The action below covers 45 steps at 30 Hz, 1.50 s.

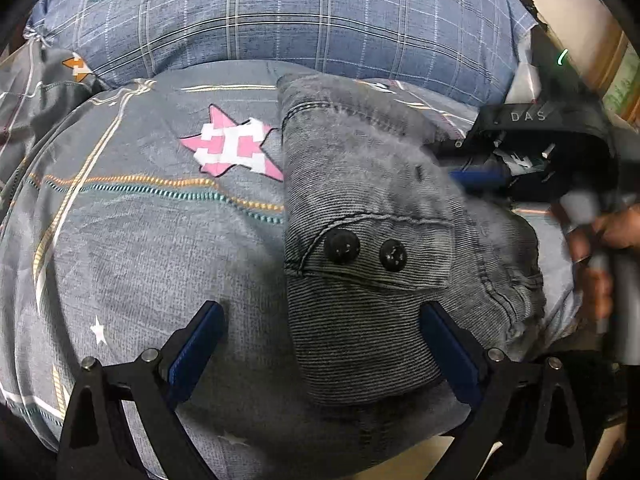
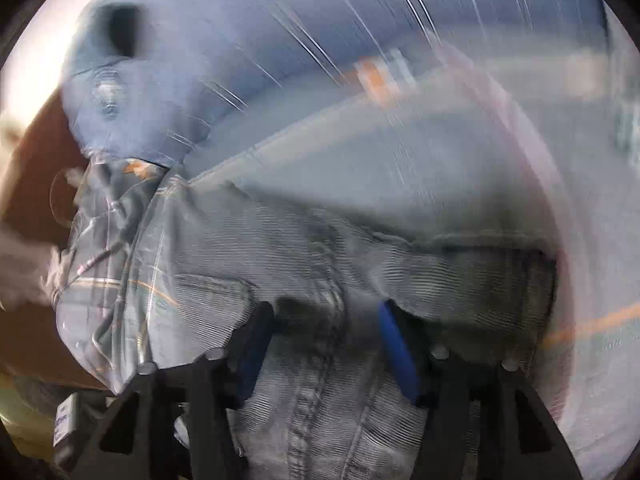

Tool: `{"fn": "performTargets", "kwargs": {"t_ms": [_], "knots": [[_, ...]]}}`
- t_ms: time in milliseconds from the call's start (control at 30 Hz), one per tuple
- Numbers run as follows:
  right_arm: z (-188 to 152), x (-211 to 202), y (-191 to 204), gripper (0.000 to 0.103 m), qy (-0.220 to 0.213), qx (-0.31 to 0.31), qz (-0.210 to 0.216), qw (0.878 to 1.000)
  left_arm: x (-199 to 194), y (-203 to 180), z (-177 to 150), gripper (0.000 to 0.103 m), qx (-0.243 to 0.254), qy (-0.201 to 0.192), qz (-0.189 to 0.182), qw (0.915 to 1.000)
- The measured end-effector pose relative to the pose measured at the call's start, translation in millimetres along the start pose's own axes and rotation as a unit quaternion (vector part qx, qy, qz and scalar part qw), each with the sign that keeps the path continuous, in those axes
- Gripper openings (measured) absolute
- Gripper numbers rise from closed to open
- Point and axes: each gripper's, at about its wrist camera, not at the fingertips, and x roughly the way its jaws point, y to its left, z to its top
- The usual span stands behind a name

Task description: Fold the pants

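The grey corduroy pants (image 1: 360, 216) lie folded in a narrow stack on the bed, with a pocket flap and two black buttons (image 1: 365, 251) on top. My left gripper (image 1: 320, 344) is open just above them, its right finger (image 1: 448, 352) over the fabric and its left finger (image 1: 196, 352) over the sheet. The right gripper (image 1: 532, 160) shows at the right of the left wrist view, held by a hand (image 1: 600, 256). In the blurred right wrist view the pants (image 2: 320, 248) fill the lower middle, and my right gripper (image 2: 324, 344) has its jaws apart with fabric lying between them.
The bed has a grey sheet (image 1: 140, 220) with a pink star print (image 1: 236, 148). A blue plaid pillow (image 1: 300, 12) lies at the far side. The bed's near edge (image 1: 400, 464) runs under the left gripper. A brown surface (image 2: 32, 184) lies left of the bed.
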Motion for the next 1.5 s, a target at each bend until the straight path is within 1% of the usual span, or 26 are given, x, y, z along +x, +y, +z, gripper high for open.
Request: {"fn": "performTargets", "kwargs": {"t_ms": [33,67,100,167,233,267,367,400,467,500,533,567,600,633,667,733,800,867,900,967,1033,1167,1233,1367,1467,1500], "knots": [[3,-8,4,0.053,-0.004,-0.004,0.000,1.000,-3,1,2,0.099,-0.001,-0.001,-0.003,1.0000],[8,-14,16,0.053,0.007,-0.020,-0.026,0.999,-8,4,5,0.099,-0.009,-0.006,-0.010,0.9999],[15,-26,34,0.055,0.000,-0.051,-0.050,0.997,-13,8,8,0.098,-0.023,-0.008,-0.018,0.9995],[28,-36,71,0.063,-0.012,-0.102,-0.058,0.993,-24,15,16,0.098,-0.060,-0.009,-0.068,0.9959],[46,-31,116,0.077,0.003,-0.167,-0.060,0.984,-30,20,20,0.098,-0.085,-0.014,-0.120,0.9890],[46,-30,123,0.077,0.014,-0.195,-0.076,0.978,-28,21,20,0.098,-0.096,-0.009,-0.130,0.9867],[68,23,166,0.077,0.072,-0.255,-0.127,0.956,-12,27,18,0.097,-0.123,0.013,-0.133,0.9834],[69,34,168,0.077,0.087,-0.261,-0.136,0.952,-7,30,19,0.097,-0.135,0.020,-0.139,0.9809],[76,77,174,0.077,0.136,-0.270,-0.157,0.940,2,31,17,0.094,-0.148,0.036,-0.152,0.9766],[74,91,174,0.076,0.157,-0.272,-0.167,0.935,5,30,16,0.092,-0.149,0.043,-0.155,0.9758],[68,100,166,0.063,0.174,-0.272,-0.178,0.929,8,28,16,0.086,-0.146,0.049,-0.157,0.9755],[68,109,162,0.042,0.184,-0.269,-0.186,0.927,8,26,15,0.078,-0.138,0.048,-0.145,0.9785],[69,110,155,0.020,0.188,-0.254,-0.176,0.932,8,25,15,0.074,-0.127,0.045,-0.131,0.9822],[70,108,151,0.018,0.182,-0.244,-0.169,0.937,8,23,16,0.070,-0.120,0.043,-0.125,0.9840],[70,106,147,0.017,0.175,-0.243,-0.173,0.938,8,24,17,0.065,-0.119,0.041,-0.122,0.9846],[71,101,138,0.017,0.161,-0.225,-0.168,0.946,8,26,19,0.062,-0.119,0.041,-0.117,0.9852],[73,95,130,0.017,0.138,-0.200,-0.153,0.958,5,26,20,0.060,-0.109,0.038,-0.107,0.9876],[72,96,121,0.017,0.130,-0.180,-0.146,0.964,6,21,20,0.058,-0.101,0.035,-0.093,0.9900],[71,96,117,0.017,0.128,-0.174,-0.146,0.965,4,17,19,0.058,-0.097,0.033,-0.087,0.9909],[71,91,109,0.018,0.116,-0.146,-0.131,0.974,3,12,19,0.058,-0.087,0.029,-0.076,0.9928],[71,77,107,0.023,0.092,-0.136,-0.113,0.980,3,10,16,0.058,-0.082,0.028,-0.070,0.9938],[61,21,108,0.023,0.031,-0.130,-0.093,0.987,4,-1,12,0.058,-0.070,0.026,-0.053,0.9958],[52,-8,105,0.024,0.012,-0.135,-0.087,0.987,5,-10,9,0.058,-0.064,0.023,-0.046,0.9966],[12,-47,80,0.028,0.001,-0.130,-0.069,0.989,2,-16,2,0.058,-0.055,0.016,-0.032,0.9979],[-13,-49,54,0.032,-0.004,-0.114,-0.077,0.990,1,-21,1,0.060,-0.048,0.012,-0.016,0.9986],[-16,-40,41,0.042,-0.001,-0.101,-0.084,0.991,1,-24,0,0.060,-0.047,0.011,-0.012,0.9988]]}}
